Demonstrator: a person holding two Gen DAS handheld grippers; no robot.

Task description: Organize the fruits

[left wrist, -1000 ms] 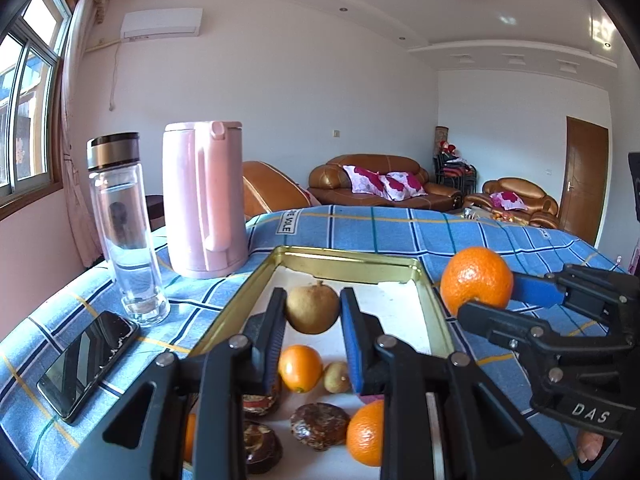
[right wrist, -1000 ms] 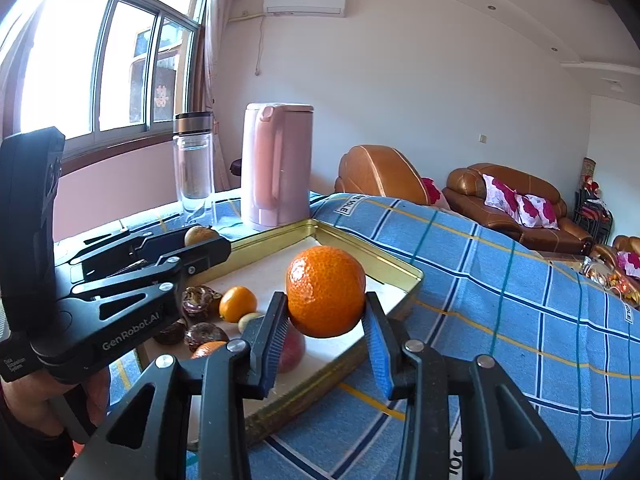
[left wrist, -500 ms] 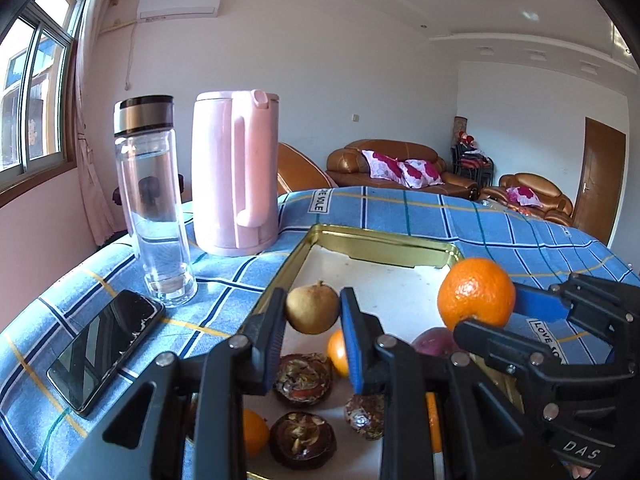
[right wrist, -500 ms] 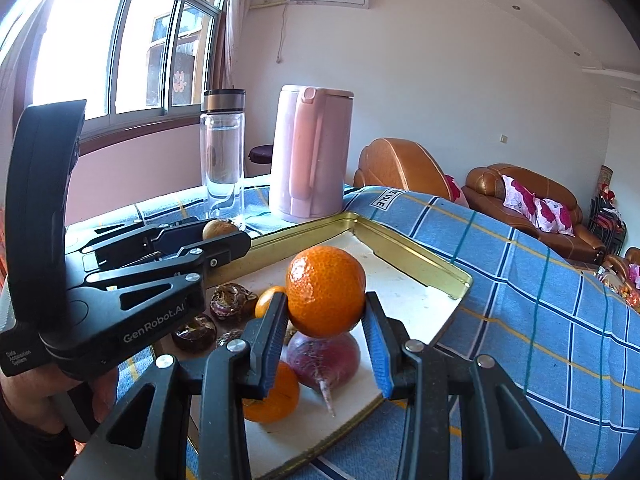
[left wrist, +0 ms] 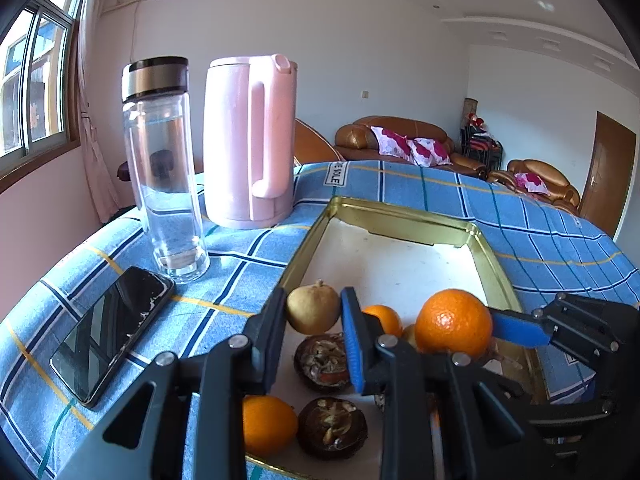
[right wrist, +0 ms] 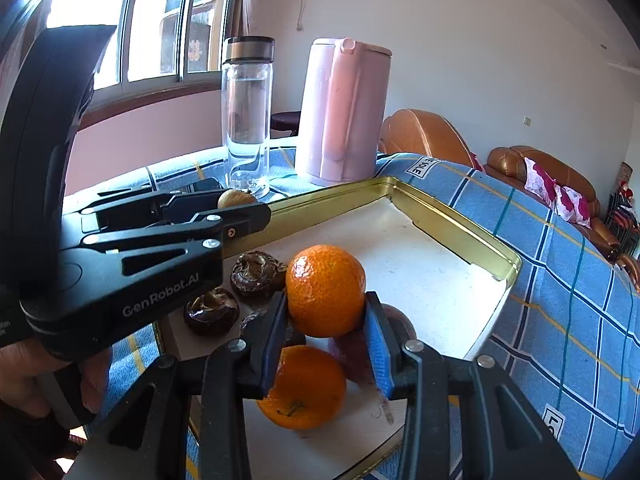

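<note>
A gold-rimmed tray (left wrist: 400, 216) with a white floor sits on the blue checked tablecloth. My left gripper (left wrist: 313, 316) is shut on a small yellow-brown fruit (left wrist: 313, 309) above the tray's near left part. My right gripper (right wrist: 326, 312) is shut on an orange (right wrist: 325, 290) above the tray's near end; it also shows in the left wrist view (left wrist: 454, 326). In the tray lie more oranges (right wrist: 304, 388), dark brown fruits (left wrist: 324, 362) and a purple fruit (right wrist: 394, 322).
A pink kettle (left wrist: 250, 140) and a clear water bottle (left wrist: 164, 168) stand left of the tray's far end. A black phone (left wrist: 110, 328) lies at the table's near left. Sofas and a door stand in the room behind.
Both grippers have pulled back toward the tray's near end and lowered, each holding its fruit. More of the tray's far floor shows.
</note>
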